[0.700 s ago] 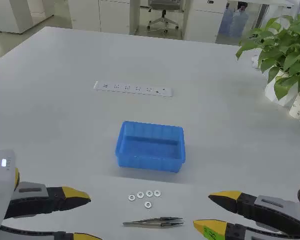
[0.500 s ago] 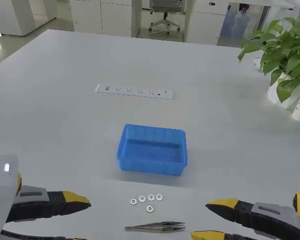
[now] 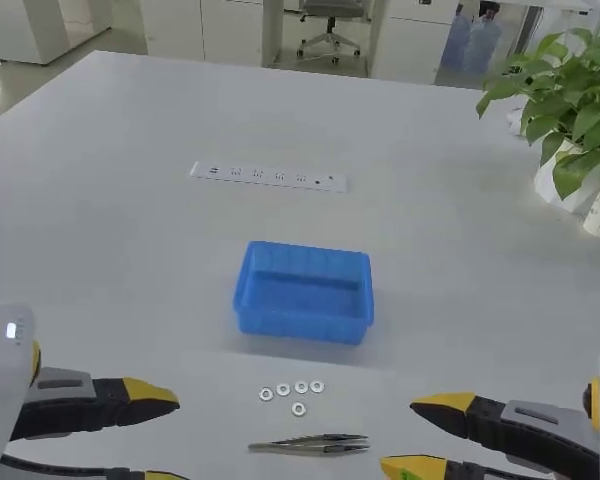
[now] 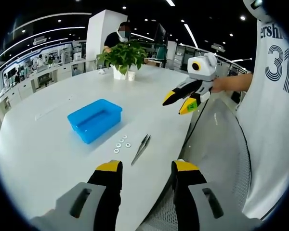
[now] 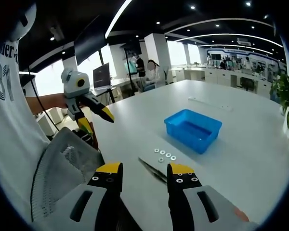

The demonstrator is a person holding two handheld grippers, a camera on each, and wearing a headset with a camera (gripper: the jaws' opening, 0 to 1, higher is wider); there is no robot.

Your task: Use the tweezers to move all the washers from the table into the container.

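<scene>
Five small washers (image 3: 291, 391) lie clustered on the white table (image 3: 110, 230), just nearer than an open blue container (image 3: 303, 290), with metal tweezers (image 3: 308, 444) lying flat just in front of them. The left gripper (image 3: 183, 440) and right gripper (image 3: 397, 435) hover either side of the tweezers, each with jaws apart and holding nothing. A power strip (image 3: 268, 177) lies beyond the container; a potted plant (image 3: 575, 90) stands far right.
</scene>
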